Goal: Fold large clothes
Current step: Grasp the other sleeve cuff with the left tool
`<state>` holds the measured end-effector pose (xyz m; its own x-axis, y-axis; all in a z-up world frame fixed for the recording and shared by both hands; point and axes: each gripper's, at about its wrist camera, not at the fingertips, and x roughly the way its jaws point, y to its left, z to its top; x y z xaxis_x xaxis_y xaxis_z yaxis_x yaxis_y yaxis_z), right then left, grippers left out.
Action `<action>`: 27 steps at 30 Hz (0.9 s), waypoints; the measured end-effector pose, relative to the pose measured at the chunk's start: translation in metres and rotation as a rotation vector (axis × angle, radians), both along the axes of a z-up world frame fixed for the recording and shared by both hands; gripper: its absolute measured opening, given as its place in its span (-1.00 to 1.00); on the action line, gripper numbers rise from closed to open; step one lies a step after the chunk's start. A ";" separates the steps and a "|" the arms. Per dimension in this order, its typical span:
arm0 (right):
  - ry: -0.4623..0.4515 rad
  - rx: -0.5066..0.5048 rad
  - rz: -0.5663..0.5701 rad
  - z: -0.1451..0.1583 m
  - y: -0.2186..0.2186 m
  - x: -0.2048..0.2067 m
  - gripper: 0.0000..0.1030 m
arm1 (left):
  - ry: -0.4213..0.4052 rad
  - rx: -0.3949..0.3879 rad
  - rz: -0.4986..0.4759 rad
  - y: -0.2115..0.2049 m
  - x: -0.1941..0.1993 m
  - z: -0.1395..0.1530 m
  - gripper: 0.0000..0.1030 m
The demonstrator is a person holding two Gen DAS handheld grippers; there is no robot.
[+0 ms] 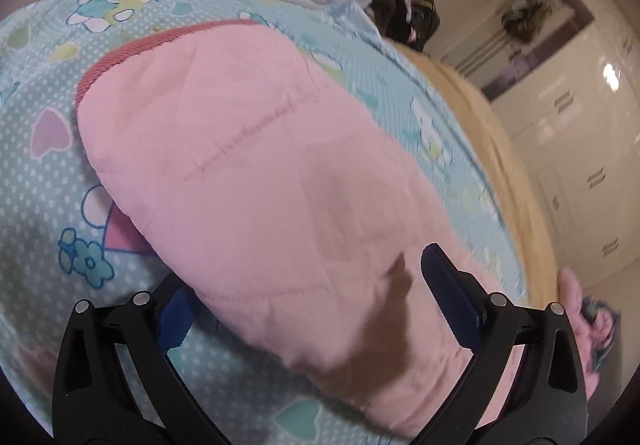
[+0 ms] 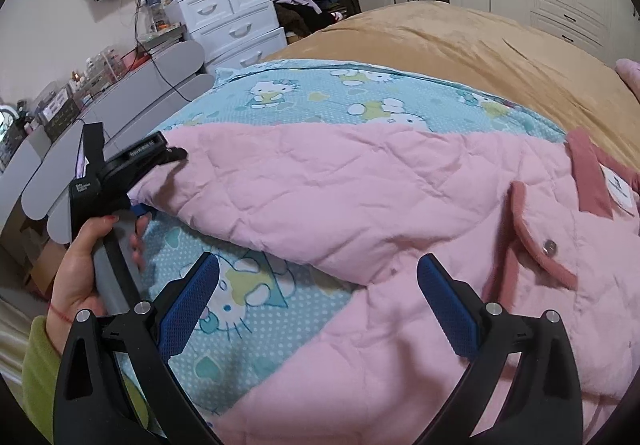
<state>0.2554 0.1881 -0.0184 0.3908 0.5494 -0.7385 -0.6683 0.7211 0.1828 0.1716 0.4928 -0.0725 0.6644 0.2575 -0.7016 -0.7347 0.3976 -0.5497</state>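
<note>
Left wrist view: straddling the near end of the pink quilted jacket (image 1: 256, 173) with the left gripper (image 1: 308, 309), jaws spread wide, one blue pad (image 1: 452, 301) lying on the fabric, the other beside its edge. Lying flat on the cartoon-print blue sheet (image 1: 40, 181) of the bed.

Right wrist view: hovering low over the jacket (image 2: 360, 197) with the right gripper (image 2: 316, 309), jaws released, gripping nothing. Seen at left, the left gripper (image 2: 136, 181), held by the left hand (image 2: 84, 269), reaching under the jacket's folded edge; cannot tell its jaws here.
</note>
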 end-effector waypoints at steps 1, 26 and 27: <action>0.002 0.003 -0.008 0.000 -0.005 0.000 0.92 | -0.010 0.001 0.012 0.002 -0.002 0.001 0.63; 0.037 0.189 -0.278 0.029 -0.207 -0.031 0.92 | -0.419 0.315 -0.206 -0.134 -0.050 0.184 -0.76; 0.037 0.196 -0.288 0.029 -0.214 -0.031 0.92 | -0.418 0.328 -0.219 -0.143 -0.050 0.190 -0.76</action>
<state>0.2241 -0.0258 0.0111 0.5251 0.5536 -0.6464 -0.4329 0.8277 0.3572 0.1219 0.3498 0.1172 0.9305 0.2430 -0.2742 -0.3629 0.7147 -0.5980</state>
